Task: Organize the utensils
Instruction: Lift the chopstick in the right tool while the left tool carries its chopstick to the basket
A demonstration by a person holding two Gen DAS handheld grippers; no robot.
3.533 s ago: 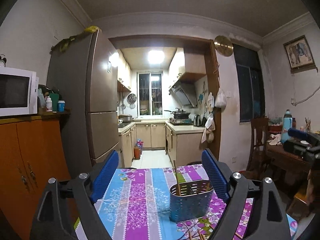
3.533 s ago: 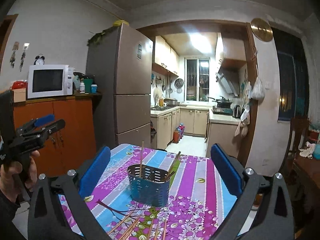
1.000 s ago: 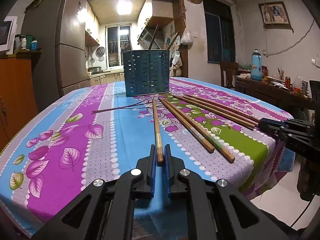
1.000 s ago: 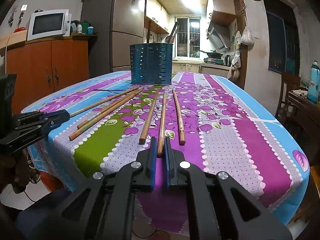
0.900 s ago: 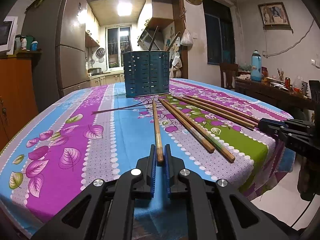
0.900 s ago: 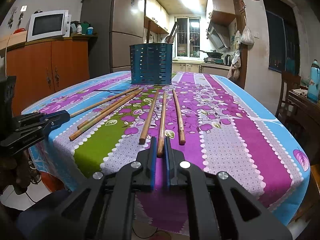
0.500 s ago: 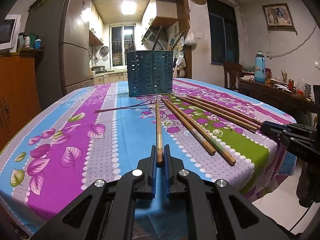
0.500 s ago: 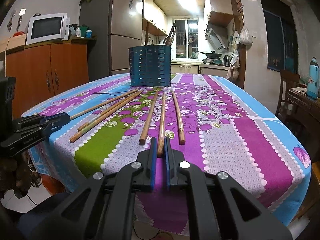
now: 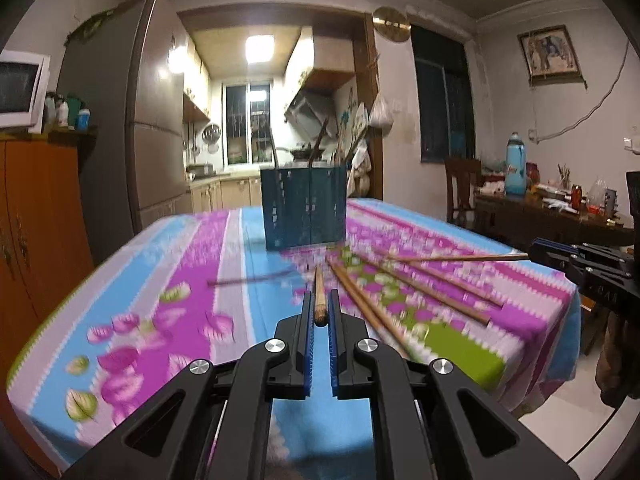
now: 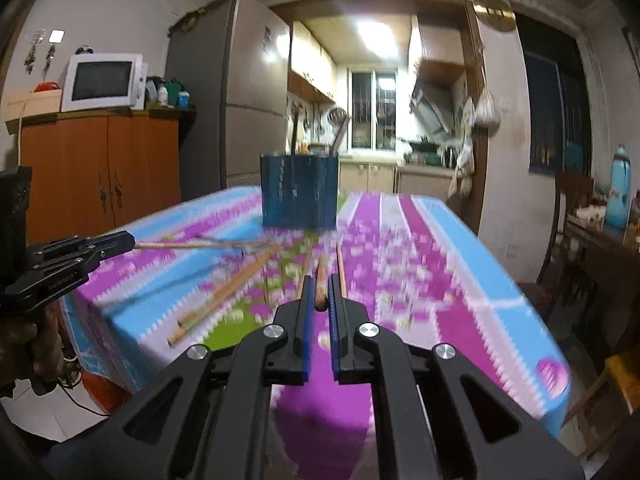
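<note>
each tool, left tool (image 9: 319,316) and right tool (image 10: 319,300), is clamped tight on the near end of its own chopstick (image 9: 319,294), so tip the far ends up and drop them into the blue holder (image 9: 303,208) straight ahead on the desk (image 9: 200,280).

A: Where does the left view sit?

B: Just behind the left tool (image 9: 319,312), low over the near edge of the counter (image 9: 240,240), facing the kitchen doorway.

A: And the right one?

B: Same way behind the right tool (image 10: 319,296), further to the right. Both share the blue holder (image 9: 304,208), the loose chopsticks (image 9: 400,312) and the fridge (image 10: 244,92); each catches the other tool at its edge.
</note>
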